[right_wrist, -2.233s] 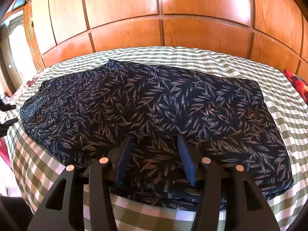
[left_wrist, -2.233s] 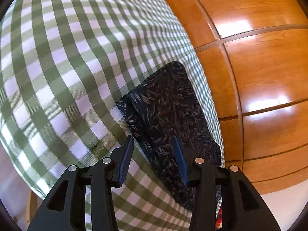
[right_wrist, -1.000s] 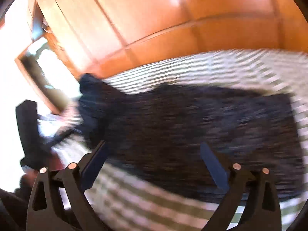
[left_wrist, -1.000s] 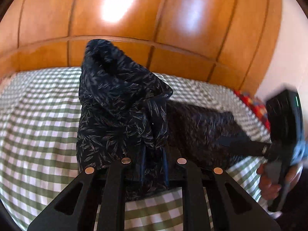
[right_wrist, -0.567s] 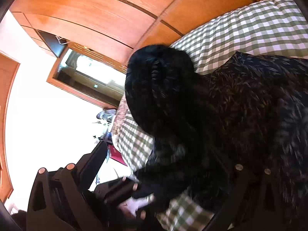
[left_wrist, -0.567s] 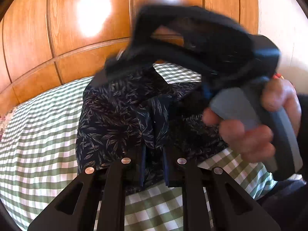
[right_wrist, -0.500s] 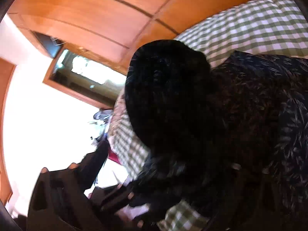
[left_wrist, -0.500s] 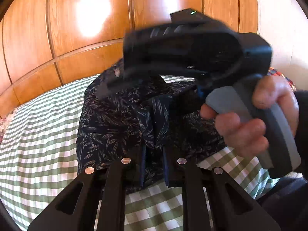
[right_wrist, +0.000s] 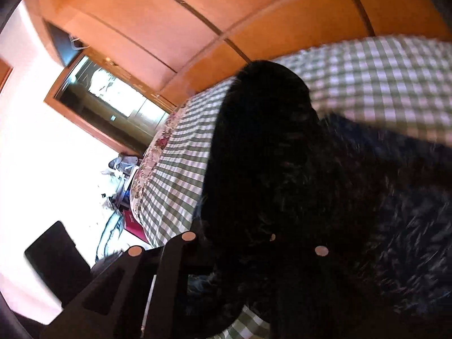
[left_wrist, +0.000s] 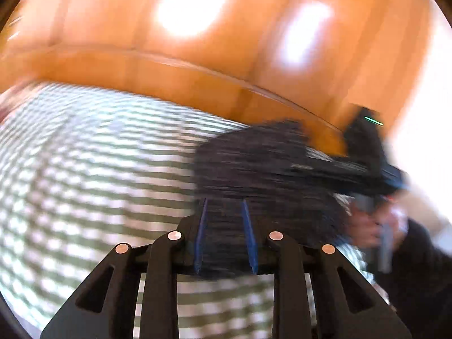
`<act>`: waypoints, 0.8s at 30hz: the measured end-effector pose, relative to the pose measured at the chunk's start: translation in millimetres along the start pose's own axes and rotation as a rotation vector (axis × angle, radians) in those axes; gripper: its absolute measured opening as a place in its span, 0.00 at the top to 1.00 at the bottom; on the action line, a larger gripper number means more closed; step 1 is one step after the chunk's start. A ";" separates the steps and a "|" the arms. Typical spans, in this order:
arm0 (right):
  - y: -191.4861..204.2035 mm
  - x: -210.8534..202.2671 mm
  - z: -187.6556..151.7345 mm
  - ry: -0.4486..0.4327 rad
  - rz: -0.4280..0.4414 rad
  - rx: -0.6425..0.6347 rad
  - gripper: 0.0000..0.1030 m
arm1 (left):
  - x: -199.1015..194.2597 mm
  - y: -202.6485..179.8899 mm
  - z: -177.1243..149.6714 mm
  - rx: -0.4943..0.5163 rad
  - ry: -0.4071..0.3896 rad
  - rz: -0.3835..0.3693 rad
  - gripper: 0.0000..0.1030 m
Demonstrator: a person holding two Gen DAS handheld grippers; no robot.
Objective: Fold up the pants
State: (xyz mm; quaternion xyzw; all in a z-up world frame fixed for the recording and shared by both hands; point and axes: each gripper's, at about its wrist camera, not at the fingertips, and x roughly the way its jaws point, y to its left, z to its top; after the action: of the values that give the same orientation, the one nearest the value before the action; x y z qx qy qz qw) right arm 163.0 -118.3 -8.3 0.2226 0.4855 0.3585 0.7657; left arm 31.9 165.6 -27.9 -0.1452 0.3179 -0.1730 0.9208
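Note:
The dark leaf-print pants (left_wrist: 268,169) lie bunched on the green-checked bed (left_wrist: 84,169), blurred by motion. My left gripper (left_wrist: 224,201) is at the heap's near edge and its jaws are opening. The blue pads (left_wrist: 201,237) stand apart with dark cloth showing in the gap. In the right wrist view a raised fold of the pants (right_wrist: 262,147) drapes over my right gripper (right_wrist: 231,212) and hides its fingertips. Its jaws are closing and stand nearly together around the bunched cloth. A hand (left_wrist: 370,226) holds that gripper at the right of the left wrist view.
Glossy wooden panels (left_wrist: 197,56) rise behind the bed. The checked sheet (right_wrist: 381,84) runs off to the right. A floral bed edge (right_wrist: 147,169), floor clutter (right_wrist: 118,169) and a bright doorway (right_wrist: 107,90) lie to the left. A black block (right_wrist: 56,254) sits low left.
My left gripper's pads have parted and it has swung away, so the pants now sit to its right. My right gripper's jaws went from wide to nearly together on the raised fold.

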 end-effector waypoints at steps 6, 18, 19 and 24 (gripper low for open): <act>28.7 -32.9 21.8 -0.011 -0.036 -0.137 0.88 | 27.1 28.1 -0.6 -0.106 0.027 0.095 0.78; 6.8 -133.7 11.1 -0.062 -0.196 -0.222 0.88 | 99.8 -78.6 -19.5 0.102 0.175 -0.156 0.78; 2.1 -142.9 4.8 -0.065 -0.210 -0.217 0.88 | 103.9 -86.2 -23.2 0.119 0.195 -0.172 0.78; -38.3 -173.5 -16.6 -0.067 -0.291 -0.147 0.88 | 125.8 -123.3 -49.8 0.233 0.289 -0.195 0.78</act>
State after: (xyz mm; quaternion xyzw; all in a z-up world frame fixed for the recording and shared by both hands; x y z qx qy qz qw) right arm 113.6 -275.9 59.5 0.1052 0.4592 0.2709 0.8394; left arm 65.2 -4.7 -86.3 -0.0417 0.4089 -0.3159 0.8552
